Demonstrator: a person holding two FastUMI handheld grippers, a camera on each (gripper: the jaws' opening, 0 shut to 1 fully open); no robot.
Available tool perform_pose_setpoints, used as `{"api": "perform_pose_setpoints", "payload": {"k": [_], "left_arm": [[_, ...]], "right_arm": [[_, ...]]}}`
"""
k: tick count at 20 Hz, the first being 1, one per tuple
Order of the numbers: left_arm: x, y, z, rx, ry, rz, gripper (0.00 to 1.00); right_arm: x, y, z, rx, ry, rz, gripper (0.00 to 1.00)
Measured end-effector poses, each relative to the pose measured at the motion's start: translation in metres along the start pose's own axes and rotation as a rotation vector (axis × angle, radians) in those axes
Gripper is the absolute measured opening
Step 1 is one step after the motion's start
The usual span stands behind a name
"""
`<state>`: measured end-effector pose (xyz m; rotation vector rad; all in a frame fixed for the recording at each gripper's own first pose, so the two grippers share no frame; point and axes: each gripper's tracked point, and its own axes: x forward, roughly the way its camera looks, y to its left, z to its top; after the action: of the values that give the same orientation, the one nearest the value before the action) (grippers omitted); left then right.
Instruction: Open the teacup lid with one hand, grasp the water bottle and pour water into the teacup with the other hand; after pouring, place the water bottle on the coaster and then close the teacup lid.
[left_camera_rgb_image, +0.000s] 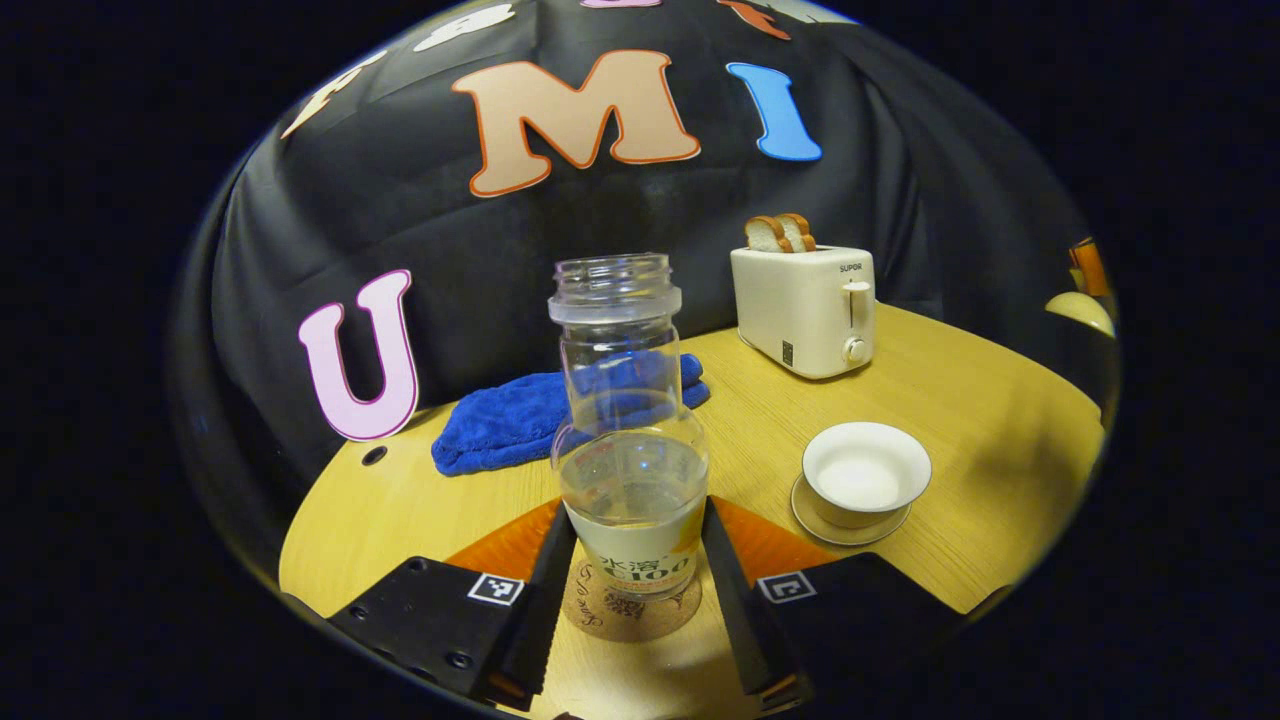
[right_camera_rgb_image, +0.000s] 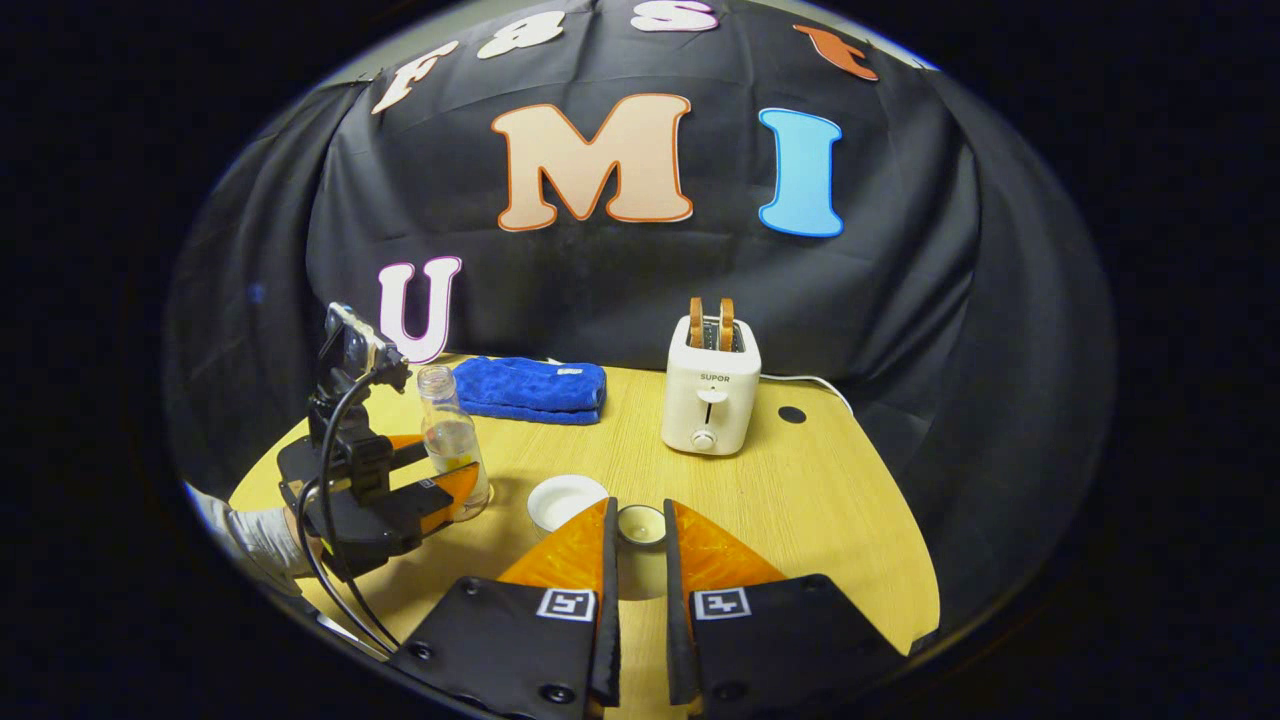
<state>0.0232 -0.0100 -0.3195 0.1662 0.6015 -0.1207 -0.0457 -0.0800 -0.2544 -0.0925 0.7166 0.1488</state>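
Note:
The uncapped clear water bottle (left_camera_rgb_image: 632, 440), part full, stands upright on a cork coaster (left_camera_rgb_image: 630, 610). My left gripper (left_camera_rgb_image: 638, 520) has one finger against each side of its lower body. In the right gripper view the same bottle (right_camera_rgb_image: 452, 440) sits in that gripper (right_camera_rgb_image: 440, 492), held by a sleeved hand (right_camera_rgb_image: 250, 540). The white teacup (left_camera_rgb_image: 866, 476) stands open on its saucer (left_camera_rgb_image: 850, 525), to the right of the bottle. My right gripper (right_camera_rgb_image: 639, 506) is shut on the small white teacup lid (right_camera_rgb_image: 640, 524), held just right of the open teacup (right_camera_rgb_image: 566, 500).
A cream toaster (left_camera_rgb_image: 806, 310) with two bread slices stands at the back right of the round wooden table (left_camera_rgb_image: 1000, 440). A folded blue towel (left_camera_rgb_image: 520, 415) lies behind the bottle. The toaster's white cord (right_camera_rgb_image: 815, 385) trails past a hole (right_camera_rgb_image: 792, 414) in the tabletop.

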Motion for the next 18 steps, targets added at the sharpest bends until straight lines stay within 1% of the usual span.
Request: {"api": "perform_pose_setpoints", "payload": {"k": [1, 2, 3, 4, 5, 7, 9, 10, 11, 12, 13, 14, 15, 17, 18], "left_arm": [[0.000, 0.003, -0.003, -0.014, 0.005, 0.001, 0.69], [0.000, 0.003, 0.000, -0.034, -0.016, -0.001, 0.70], [-0.001, 0.006, -0.002, -0.039, -0.006, 0.012, 0.70], [-0.002, 0.016, -0.003, -0.041, -0.013, 0.044, 0.70], [-0.002, 0.017, -0.004, -0.059, -0.008, 0.043, 0.71], [-0.005, 0.015, -0.006, -0.078, -0.008, 0.038, 0.71], [-0.005, 0.016, -0.009, -0.074, 0.005, 0.035, 0.71], [-0.006, 0.017, -0.011, -0.075, 0.011, 0.038, 0.73], [-0.006, 0.017, -0.013, -0.080, 0.019, 0.043, 0.73], [-0.007, 0.016, -0.015, -0.087, 0.026, 0.043, 0.74], [-0.010, 0.016, -0.016, -0.095, 0.029, 0.040, 0.73], [-0.011, 0.014, -0.017, -0.098, 0.030, 0.037, 0.73], [-0.011, 0.013, -0.016, -0.100, 0.029, 0.035, 0.75], [-0.014, 0.014, -0.015, -0.096, 0.031, 0.040, 0.77], [-0.015, 0.013, -0.016, -0.097, 0.031, 0.038, 0.81]], "right_arm": [[0.000, 0.002, 0.002, -0.006, -0.001, -0.002, 0.22], [-0.001, 0.002, 0.002, -0.006, -0.006, -0.004, 0.22], [-0.002, 0.005, 0.005, -0.005, -0.006, -0.003, 0.22], [-0.002, 0.005, 0.004, -0.006, -0.007, -0.003, 0.22], [-0.002, 0.007, 0.005, -0.004, -0.008, -0.002, 0.19], [-0.002, 0.010, 0.007, -0.004, -0.012, 0.002, 0.19], [-0.001, 0.014, 0.007, -0.001, -0.013, 0.007, 0.19], [-0.001, 0.015, 0.007, 0.001, -0.016, 0.011, 0.19], [-0.001, 0.017, 0.008, 0.002, -0.018, 0.016, 0.24], [-0.001, 0.019, 0.008, 0.001, -0.020, 0.021, 0.22], [-0.001, 0.020, 0.008, 0.000, -0.020, 0.024, 0.22], [-0.001, 0.020, 0.008, -0.001, -0.023, 0.027, 0.19], [-0.001, 0.022, 0.009, -0.001, -0.024, 0.030, 0.22], [-0.001, 0.024, 0.008, 0.001, -0.026, 0.036, 0.22], [-0.001, 0.024, 0.007, 0.002, -0.027, 0.039, 0.22]]}}
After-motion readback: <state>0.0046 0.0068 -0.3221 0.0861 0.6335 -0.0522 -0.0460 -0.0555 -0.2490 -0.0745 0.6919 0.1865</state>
